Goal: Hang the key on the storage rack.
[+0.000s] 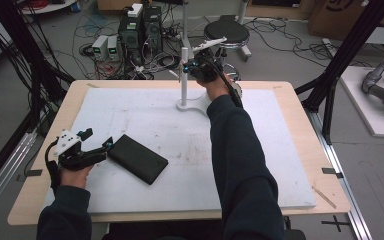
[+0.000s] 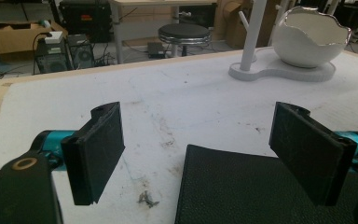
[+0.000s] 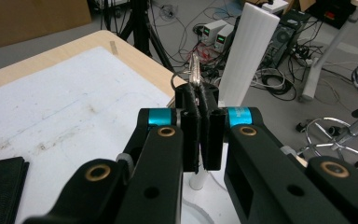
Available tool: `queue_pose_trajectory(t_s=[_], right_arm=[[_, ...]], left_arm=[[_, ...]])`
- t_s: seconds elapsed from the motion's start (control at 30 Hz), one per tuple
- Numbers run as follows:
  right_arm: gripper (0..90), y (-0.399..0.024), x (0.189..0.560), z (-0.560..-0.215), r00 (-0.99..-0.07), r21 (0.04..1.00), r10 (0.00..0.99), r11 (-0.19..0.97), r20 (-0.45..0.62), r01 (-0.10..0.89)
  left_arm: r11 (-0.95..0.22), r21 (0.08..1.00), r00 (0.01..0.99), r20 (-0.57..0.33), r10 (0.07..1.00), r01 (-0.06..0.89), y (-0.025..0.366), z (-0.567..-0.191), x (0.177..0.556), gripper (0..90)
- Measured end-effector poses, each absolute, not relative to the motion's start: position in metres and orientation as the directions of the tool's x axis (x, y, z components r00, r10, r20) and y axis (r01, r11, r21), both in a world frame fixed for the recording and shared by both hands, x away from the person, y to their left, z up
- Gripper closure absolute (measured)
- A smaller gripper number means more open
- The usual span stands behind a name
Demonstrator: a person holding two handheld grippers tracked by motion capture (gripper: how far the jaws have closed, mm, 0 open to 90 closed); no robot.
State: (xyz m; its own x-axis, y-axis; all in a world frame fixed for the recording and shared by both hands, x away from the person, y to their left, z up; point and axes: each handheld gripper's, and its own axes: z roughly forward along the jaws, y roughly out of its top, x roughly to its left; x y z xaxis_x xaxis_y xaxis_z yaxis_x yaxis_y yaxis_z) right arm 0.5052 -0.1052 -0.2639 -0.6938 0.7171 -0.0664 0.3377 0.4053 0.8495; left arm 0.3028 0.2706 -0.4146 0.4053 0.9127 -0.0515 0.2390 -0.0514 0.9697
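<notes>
**Right jaws pinching a thin metal piece beside the white post**

Your right gripper is raised at the far side of the table, just beside the tall white stand post. Its jaws are pressed together on a thin silvery metal piece that sticks up between them; what it is you cannot tell. Your left gripper rests at the near left, jaws spread wide, with the flat black leather-textured case lying on the white table mat just in front of them, untouched.
</notes>
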Motion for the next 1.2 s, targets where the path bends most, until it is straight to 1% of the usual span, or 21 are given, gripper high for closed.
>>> queue_pose_trajectory(t_s=[0.23, 0.37, 0.53, 0.77, 0.83, 0.9, 0.97, 1.0, 1.03, 1.07, 1.1, 1.13, 1.17, 1.2], right_arm=[[88.7, -0.111, 0.503, -0.268, -0.686, 0.843, 0.722, 0.422, -0.090, 0.334], [88.8, -0.113, 0.499, -0.272, -0.696, 0.852, 0.712, 0.419, -0.092, 0.315], [88.7, -0.117, 0.495, -0.274, -0.700, 0.851, 0.704, 0.438, -0.122, 0.291], [88.6, -0.113, 0.497, -0.280, -0.675, 0.828, 0.726, 0.453, -0.129, 0.330], [86.8, -0.113, 0.497, -0.283, -0.667, 0.825, 0.734, 0.450, -0.124, 0.342], [68.8, -0.116, 0.495, -0.285, -0.652, 0.846, 0.752, 0.408, -0.099, 0.343], [60.2, -0.121, 0.491, -0.286, -0.637, 0.857, 0.768, 0.374, -0.071, 0.355], [56.4, -0.124, 0.489, -0.287, -0.634, 0.855, 0.770, 0.372, -0.066, 0.363], [56.4, -0.124, 0.489, -0.287, -0.634, 0.855, 0.770, 0.372, -0.066, 0.363], [52.1, -0.135, 0.482, -0.288, -0.637, 0.861, 0.769, 0.359, -0.053, 0.361], [52.1, -0.135, 0.482, -0.288, -0.637, 0.861, 0.769, 0.359, -0.053, 0.361], [44.8, -0.148, 0.475, -0.289, -0.640, 0.861, 0.767, 0.356, -0.047, 0.364], [44.8, -0.148, 0.475, -0.289, -0.640, 0.861, 0.767, 0.356, -0.047, 0.364], [39.7, -0.162, 0.467, -0.291, -0.646, 0.868, 0.762, 0.344, -0.034, 0.360]], left_arm=[[-0.055, 0.970, 0.406, -0.049, 0.913, 0.239, 0.270, -0.415, 0.303, 17.7], [-0.053, 0.969, 0.406, -0.050, 0.912, 0.240, 0.270, -0.415, 0.303, 17.7], [-0.056, 0.969, 0.406, -0.047, 0.913, 0.239, 0.270, -0.415, 0.303, 17.7], [-0.054, 0.970, 0.407, -0.049, 0.912, 0.238, 0.269, -0.415, 0.303, 17.7], [-0.054, 0.970, 0.406, -0.048, 0.912, 0.237, 0.270, -0.415, 0.303, 17.7], [-0.052, 0.970, 0.406, -0.051, 0.912, 0.239, 0.270, -0.415, 0.303, 17.7], [-0.048, 0.970, 0.406, -0.055, 0.912, 0.239, 0.271, -0.415, 0.303, 17.7], [-0.048, 0.970, 0.406, -0.056, 0.912, 0.240, 0.271, -0.415, 0.303, 17.7], [-0.050, 0.969, 0.408, -0.054, 0.911, 0.240, 0.271, -0.415, 0.303, 17.7], [-0.050, 0.968, 0.413, -0.057, 0.909, 0.244, 0.271, -0.415, 0.303, 17.7], [-0.050, 0.968, 0.413, -0.057, 0.909, 0.244, 0.271, -0.415, 0.303, 17.7], [-0.051, 0.968, 0.420, -0.060, 0.906, 0.247, 0.271, -0.416, 0.303, 17.7], [-0.051, 0.968, 0.420, -0.060, 0.906, 0.247, 0.271, -0.416, 0.303, 17.7], [-0.051, 0.967, 0.422, -0.061, 0.905, 0.248, 0.270, -0.416, 0.303, 17.7]])
